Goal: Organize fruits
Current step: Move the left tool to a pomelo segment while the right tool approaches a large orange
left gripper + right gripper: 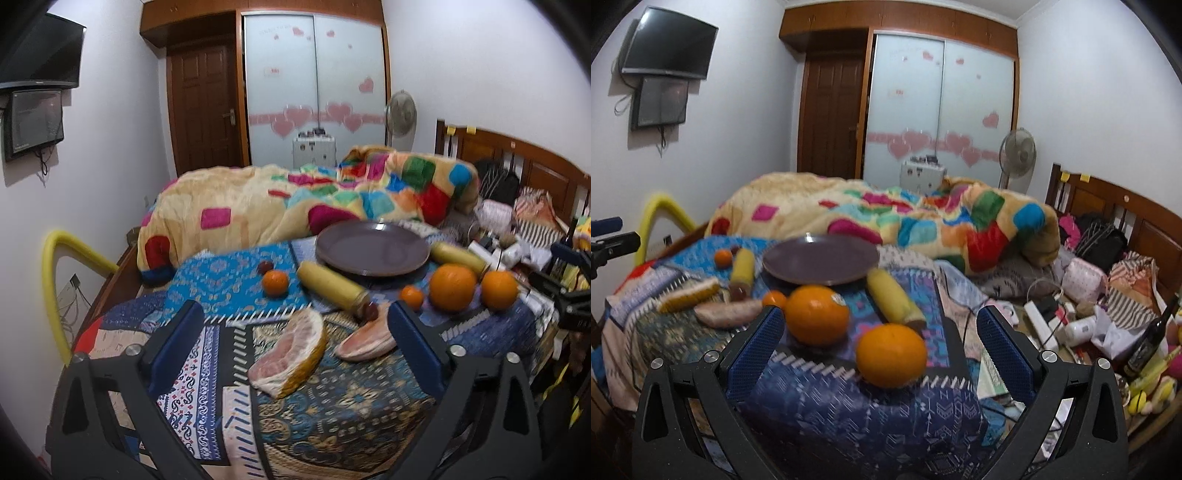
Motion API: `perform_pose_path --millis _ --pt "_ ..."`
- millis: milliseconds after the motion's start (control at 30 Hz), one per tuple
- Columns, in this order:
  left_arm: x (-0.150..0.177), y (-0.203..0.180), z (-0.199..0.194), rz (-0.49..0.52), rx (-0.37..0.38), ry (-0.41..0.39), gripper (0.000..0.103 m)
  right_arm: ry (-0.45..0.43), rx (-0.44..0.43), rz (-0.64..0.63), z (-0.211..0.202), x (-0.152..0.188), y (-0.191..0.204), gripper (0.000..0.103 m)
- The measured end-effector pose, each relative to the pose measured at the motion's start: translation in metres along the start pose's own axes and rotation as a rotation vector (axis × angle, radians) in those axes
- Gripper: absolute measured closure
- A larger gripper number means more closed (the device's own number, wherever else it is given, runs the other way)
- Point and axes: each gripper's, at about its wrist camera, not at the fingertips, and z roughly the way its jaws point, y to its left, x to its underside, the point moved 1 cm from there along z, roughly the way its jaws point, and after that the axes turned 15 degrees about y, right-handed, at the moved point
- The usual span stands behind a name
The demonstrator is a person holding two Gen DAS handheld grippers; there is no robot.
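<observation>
My left tongs gape wide around a pomelo wedge on the bed's patterned cloth; my right tongs spread empty around an orange, purple plate beyond.
</observation>
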Motion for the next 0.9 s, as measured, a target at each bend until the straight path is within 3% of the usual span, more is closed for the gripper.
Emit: perform_pose_path --millis 267,467,900 --pt "0.012 0.012 0.050 0.027 0.023 0.155 0.016 0.113 -0.039 0.024 0.034 0.009 -0.013 0.000" --pt "0.012 0.020 0.085 0.002 0.109 0.276 0.025 0.182 -0.119 0.055 0.055 0.012 -0.020 0.000" --pt "0.002 0.015 0.120 0.068 0.148 0.394 0.038 0.242 -0.122 0.054 0.079 0.007 -0.024 0.012"
